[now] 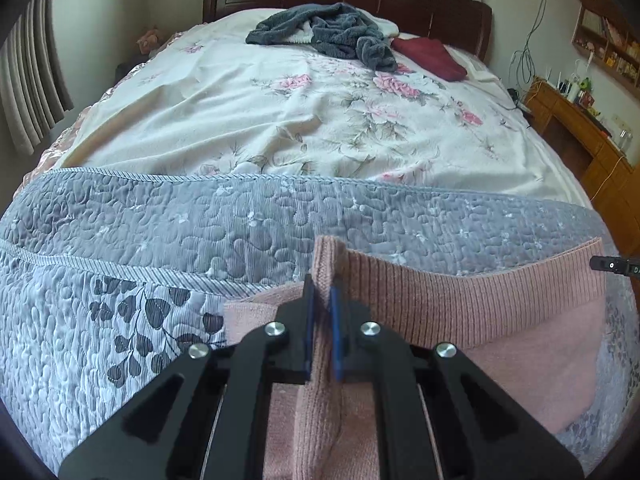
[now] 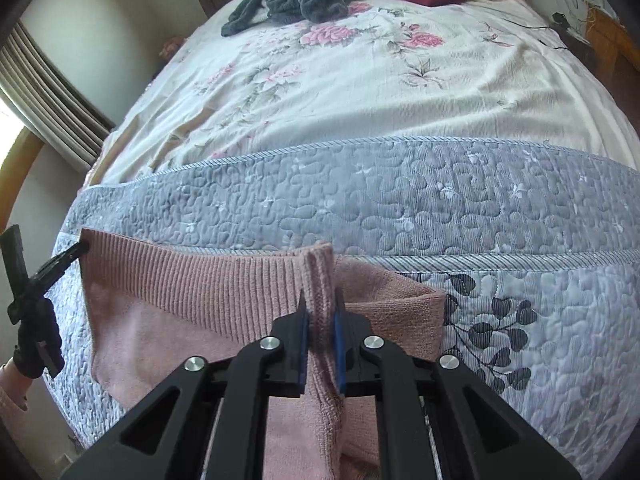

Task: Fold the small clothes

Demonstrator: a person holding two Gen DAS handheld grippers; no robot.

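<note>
Hem grip, both sides: we have the pink knit garment (image 1: 460,300) pinched at its ribbed band (image 2: 192,276) with each tool, and we judge the step to be a fold in progress, the ribbed edge lifted and ready to be carried over the body of the piece.

Left tool (image 1: 322,300): jaws closed on a pleat of ribbed knit that stands up between the blue pads (image 1: 335,332). Right tool (image 2: 320,312): same state, clamped on a bunched ridge of the rib. In the left wrist view the other tool's tip shows at the far right end of the band; in the right wrist view the left tool appears at the band's far left corner, held by a gloved hand (image 2: 34,348).

Position: the garment lies on the grey quilted cover (image 1: 160,232) at the foot edge of the bed (image 2: 360,92), spread along that edge. The rib sags slightly between the two grips. A smooth pink layer lies under the rib on each side.

Next move, as we judge it: both tools must travel together and level, keeping the band taut, then lay it down square on the lower layer. Uneven travel would likely skew the fold.

Elsewhere, near the headboard edge: a dark grey fleece heap (image 1: 332,34) and a folded maroon cloth (image 1: 430,56), well apart from our work.
</note>
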